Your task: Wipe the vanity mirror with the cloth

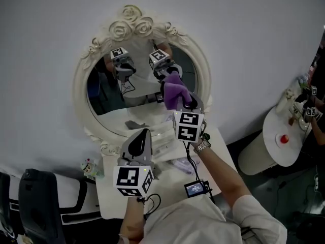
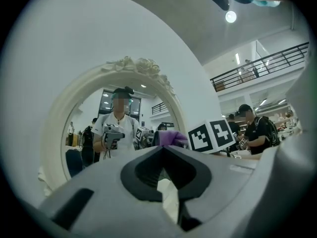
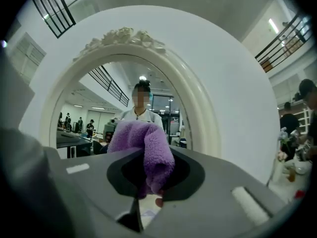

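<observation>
Head view, one mirror (image 1: 104,98), one cloth (image 1: 175,90), right claw (image 1: 188,103), left claw (image 1: 143,134)

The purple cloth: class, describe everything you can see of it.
The cloth is purple and fluffy, like soft terry or microfibre. It is bunched and folded, pinched between the jaws of the right gripper, with a rounded wad sticking up past them. It is raised in front of the mirror glass; whether it touches the glass cannot be told.
</observation>
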`<state>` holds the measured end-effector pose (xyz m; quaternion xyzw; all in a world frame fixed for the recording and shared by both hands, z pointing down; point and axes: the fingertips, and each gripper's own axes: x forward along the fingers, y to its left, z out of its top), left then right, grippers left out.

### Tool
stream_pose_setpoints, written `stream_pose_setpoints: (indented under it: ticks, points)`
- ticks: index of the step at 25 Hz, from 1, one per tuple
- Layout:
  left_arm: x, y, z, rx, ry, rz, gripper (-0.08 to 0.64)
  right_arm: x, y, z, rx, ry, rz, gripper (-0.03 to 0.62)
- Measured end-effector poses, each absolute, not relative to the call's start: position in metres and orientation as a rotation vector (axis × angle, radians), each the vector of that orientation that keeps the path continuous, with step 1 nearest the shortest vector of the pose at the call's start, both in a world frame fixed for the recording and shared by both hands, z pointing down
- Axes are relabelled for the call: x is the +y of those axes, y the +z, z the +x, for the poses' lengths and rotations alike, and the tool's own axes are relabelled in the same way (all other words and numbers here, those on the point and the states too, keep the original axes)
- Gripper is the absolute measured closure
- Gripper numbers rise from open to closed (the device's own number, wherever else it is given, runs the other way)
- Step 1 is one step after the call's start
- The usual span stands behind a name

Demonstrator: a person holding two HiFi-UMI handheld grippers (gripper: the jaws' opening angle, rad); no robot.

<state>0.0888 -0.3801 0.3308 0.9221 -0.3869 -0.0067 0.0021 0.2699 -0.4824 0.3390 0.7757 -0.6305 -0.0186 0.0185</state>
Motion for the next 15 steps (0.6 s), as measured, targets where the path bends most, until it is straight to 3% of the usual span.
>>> stream_pose_setpoints:
  ticks: [7,15]
  points:
    - [-0.381,0.34,0.115,-1.161,0.021,2.907,0.557,-0.479,0.376,0.33,-1.834,0.07,2.473,0.535]
    - [-0.39,0.345,0.071,-1.307,0.044,2.837,0.557,-0.493,0.379,0.289,-1.916,0.105,2.483,0.537]
